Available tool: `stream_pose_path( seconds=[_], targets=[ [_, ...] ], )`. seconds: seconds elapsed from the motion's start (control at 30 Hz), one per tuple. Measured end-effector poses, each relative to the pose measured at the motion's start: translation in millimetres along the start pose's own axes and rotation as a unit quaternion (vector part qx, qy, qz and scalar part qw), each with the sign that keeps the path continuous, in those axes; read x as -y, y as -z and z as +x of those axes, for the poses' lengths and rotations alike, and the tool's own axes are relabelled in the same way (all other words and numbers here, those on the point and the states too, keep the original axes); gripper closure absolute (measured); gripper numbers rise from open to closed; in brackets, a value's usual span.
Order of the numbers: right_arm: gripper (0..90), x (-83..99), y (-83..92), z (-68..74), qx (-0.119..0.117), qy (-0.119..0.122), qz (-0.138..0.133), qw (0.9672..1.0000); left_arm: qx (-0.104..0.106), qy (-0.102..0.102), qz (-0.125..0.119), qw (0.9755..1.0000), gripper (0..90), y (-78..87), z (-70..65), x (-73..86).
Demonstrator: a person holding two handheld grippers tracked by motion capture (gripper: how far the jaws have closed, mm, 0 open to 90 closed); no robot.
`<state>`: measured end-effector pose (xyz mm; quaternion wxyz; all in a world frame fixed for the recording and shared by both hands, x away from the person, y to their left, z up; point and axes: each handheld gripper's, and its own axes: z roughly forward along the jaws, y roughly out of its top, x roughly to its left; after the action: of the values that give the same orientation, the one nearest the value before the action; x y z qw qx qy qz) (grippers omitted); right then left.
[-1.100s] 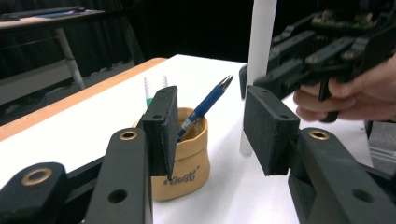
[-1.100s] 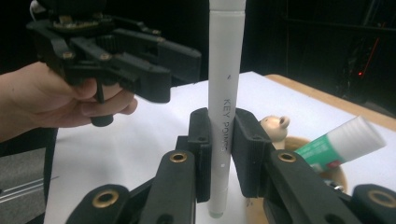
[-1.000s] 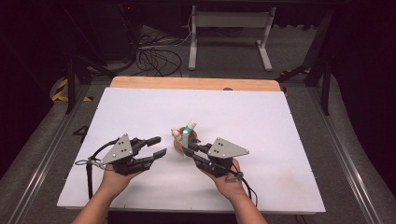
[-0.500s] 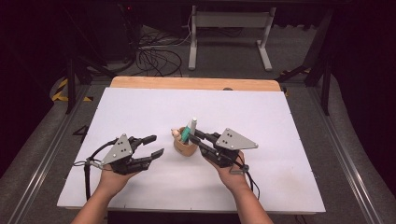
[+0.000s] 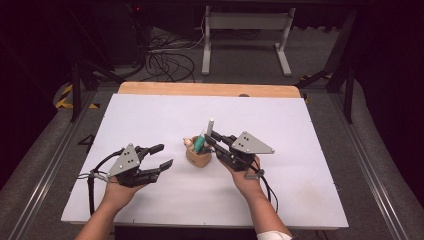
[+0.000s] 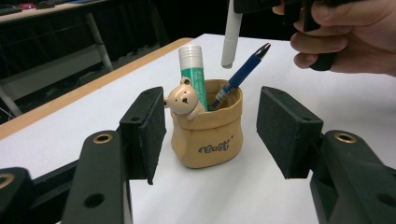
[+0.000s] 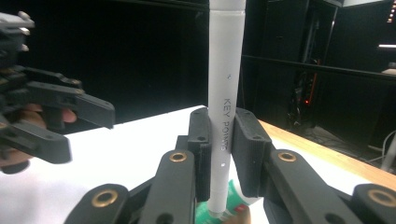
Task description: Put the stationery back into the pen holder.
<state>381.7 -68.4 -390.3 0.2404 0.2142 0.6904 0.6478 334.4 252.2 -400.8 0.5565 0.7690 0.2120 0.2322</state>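
Fingers of our right gripper (image 5: pixel 210 137) are clamped on a white pen (image 7: pixel 225 93) — in the right gripper view it stands upright between the pads, lettering running down its barrel. We hold it directly over the tan cup (image 5: pixel 198 156), its lower tip just above the cup's mouth in the left gripper view, beside a green glue stick (image 6: pixel 193 74) and a blue pen (image 6: pixel 238 78) that lean inside. A small bear figure (image 6: pixel 183 101) hangs on the cup's rim. The cup sits near the middle of the white tabletop (image 5: pixel 310 150).

Our left gripper (image 5: pixel 161 156) rests low on the tabletop to the left of the cup, well clear of it. Its fingers (image 6: pixel 144 130) stand apart and have just been opening — nothing is between them; in its own view they frame the cup, which stands farther off.
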Motion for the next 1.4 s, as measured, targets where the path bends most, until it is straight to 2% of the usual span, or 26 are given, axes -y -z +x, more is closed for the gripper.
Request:
stream_pose_path(
  seconds=[0.3,0.5,0.97,1.4],
  targets=[
    [78.5,16.3,-0.8,-15.0,0.005,-0.033,-0.015,0.9993,-0.001,0.002,0.001,1.0000,40.0,0.1,0.1,-0.1],
    [78.5,25.1,-4.5,-16.8,-0.003,-0.039,-0.019,0.9990,-0.005,0.004,0.000,1.0000,39.2,1.2,0.8,-0.2],
    [78.1,34.4,-12.7,-20.0,-0.006,-0.051,0.013,0.9986,-0.005,0.004,0.002,1.0000,38.4,0.6,0.4,0.0],
    [76.9,37.8,-16.3,-22.5,-0.004,-0.061,0.026,0.9978,-0.004,0.005,0.003,1.0000,38.3,0.2,0.1,-0.1]
  ],
)
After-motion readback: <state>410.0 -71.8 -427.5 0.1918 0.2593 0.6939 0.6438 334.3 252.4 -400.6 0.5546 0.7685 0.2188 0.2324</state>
